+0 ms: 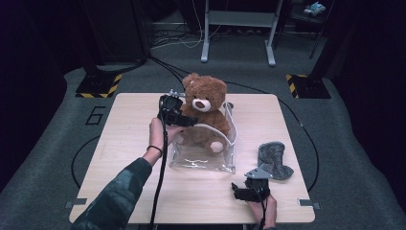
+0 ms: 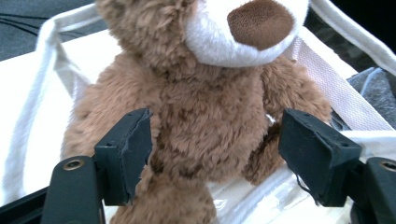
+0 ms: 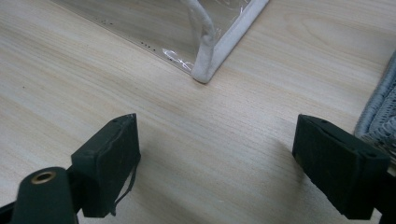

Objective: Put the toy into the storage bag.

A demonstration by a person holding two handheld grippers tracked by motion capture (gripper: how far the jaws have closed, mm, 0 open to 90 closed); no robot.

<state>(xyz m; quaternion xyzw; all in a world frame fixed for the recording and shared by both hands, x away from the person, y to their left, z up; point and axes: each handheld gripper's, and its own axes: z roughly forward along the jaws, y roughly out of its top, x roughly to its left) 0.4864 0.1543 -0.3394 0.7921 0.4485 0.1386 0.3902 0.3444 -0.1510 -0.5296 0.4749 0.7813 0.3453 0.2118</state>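
Note:
A brown teddy bear (image 1: 206, 108) sits upright inside a clear plastic bag (image 1: 203, 160) with white trim, at the middle of the wooden table (image 1: 134, 191). My left gripper (image 1: 184, 119) is at the bear's left side, just above the bag's rim. In the left gripper view its jaws (image 2: 215, 149) stand open around the bear's belly (image 2: 205, 116); the left pad brushes the fur and the right pad stays clear of it. My right gripper (image 1: 237, 191) rests low near the table's front edge, open with nothing between its fingers (image 3: 217, 154). The bag's corner (image 3: 205, 65) lies ahead of it.
A grey knitted cloth (image 1: 274, 160) lies on the table right of the bag, beside the right gripper (image 3: 380, 116). Beyond the table are carpet, cables, a metal stand's legs (image 1: 237, 52) and yellow-black striped floor plates (image 1: 100, 86).

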